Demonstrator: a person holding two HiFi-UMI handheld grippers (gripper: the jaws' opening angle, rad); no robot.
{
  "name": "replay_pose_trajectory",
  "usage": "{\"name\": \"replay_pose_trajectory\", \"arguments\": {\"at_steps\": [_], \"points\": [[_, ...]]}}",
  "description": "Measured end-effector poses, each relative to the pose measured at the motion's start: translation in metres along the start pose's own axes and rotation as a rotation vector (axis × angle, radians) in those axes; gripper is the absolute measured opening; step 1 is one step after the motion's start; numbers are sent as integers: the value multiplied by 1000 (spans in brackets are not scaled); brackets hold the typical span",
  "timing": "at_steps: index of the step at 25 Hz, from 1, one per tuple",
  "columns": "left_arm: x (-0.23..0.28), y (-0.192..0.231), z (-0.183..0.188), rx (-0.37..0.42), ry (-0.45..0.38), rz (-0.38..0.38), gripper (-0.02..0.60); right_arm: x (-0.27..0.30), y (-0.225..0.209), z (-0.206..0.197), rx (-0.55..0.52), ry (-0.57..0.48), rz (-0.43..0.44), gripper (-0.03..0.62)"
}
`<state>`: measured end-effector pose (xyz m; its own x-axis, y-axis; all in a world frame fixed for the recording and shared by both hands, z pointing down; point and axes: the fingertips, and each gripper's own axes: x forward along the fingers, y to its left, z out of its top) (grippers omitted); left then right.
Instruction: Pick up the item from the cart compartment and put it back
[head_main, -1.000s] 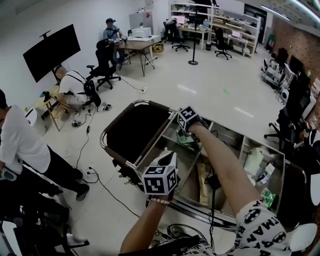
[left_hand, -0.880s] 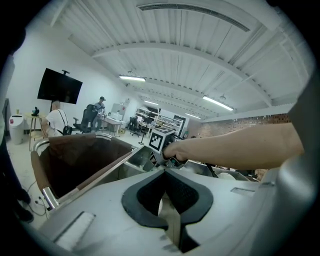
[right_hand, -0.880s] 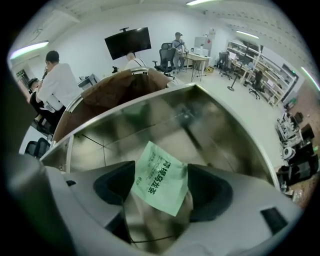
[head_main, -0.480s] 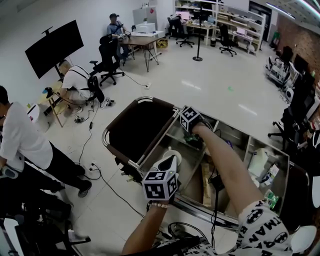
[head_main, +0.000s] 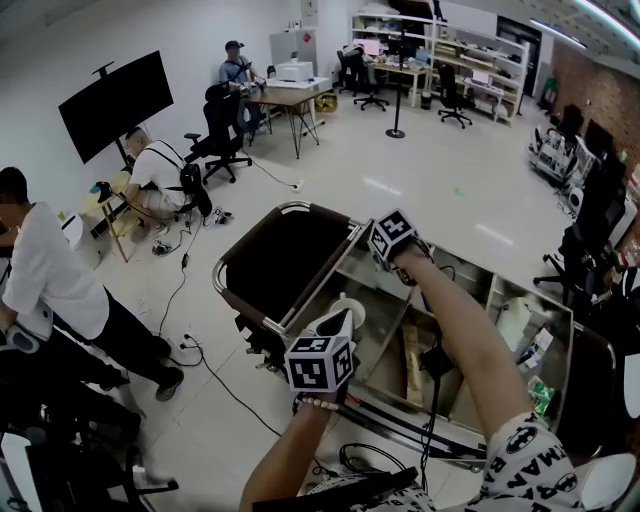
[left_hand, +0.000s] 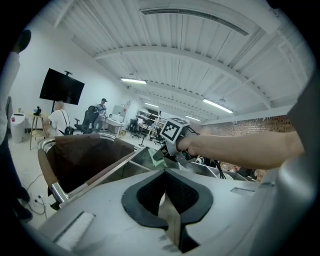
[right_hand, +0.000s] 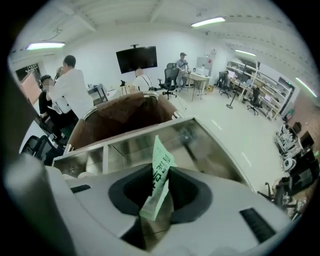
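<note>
A person leans over a metal cart (head_main: 285, 206), holding a gripper in each hand. The right gripper (right_hand: 156, 205) has just been closing its fingers, which now pinch a thin green packet (right_hand: 160, 177). The packet stands upright between the fingers, above the cart's compartment (right_hand: 200, 145). The left gripper (left_hand: 170, 222) hovers by the cart's near edge, its fingers clenched together on nothing.

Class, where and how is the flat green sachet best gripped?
Pinch the green sachet near one end, across its two flat faces, coming from above: it is thin and flexible, with no edge to hook. The right gripper, whose jaws have just been closing, holds it that way.
</note>
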<state>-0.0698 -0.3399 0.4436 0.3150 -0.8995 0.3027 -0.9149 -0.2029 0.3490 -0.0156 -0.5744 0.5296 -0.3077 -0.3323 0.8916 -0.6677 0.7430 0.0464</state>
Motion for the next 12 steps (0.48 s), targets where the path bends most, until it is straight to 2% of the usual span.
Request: {"name": "replay_pose_trajectory", "arguments": {"at_steps": [8, 12], "points": [[-17, -4, 9, 14, -57, -25, 0, -91, 24, 10, 3, -260, 21, 101], [-28, -6, 10, 10, -73, -46, 0, -131, 53, 4, 31, -397, 72, 101]]}}
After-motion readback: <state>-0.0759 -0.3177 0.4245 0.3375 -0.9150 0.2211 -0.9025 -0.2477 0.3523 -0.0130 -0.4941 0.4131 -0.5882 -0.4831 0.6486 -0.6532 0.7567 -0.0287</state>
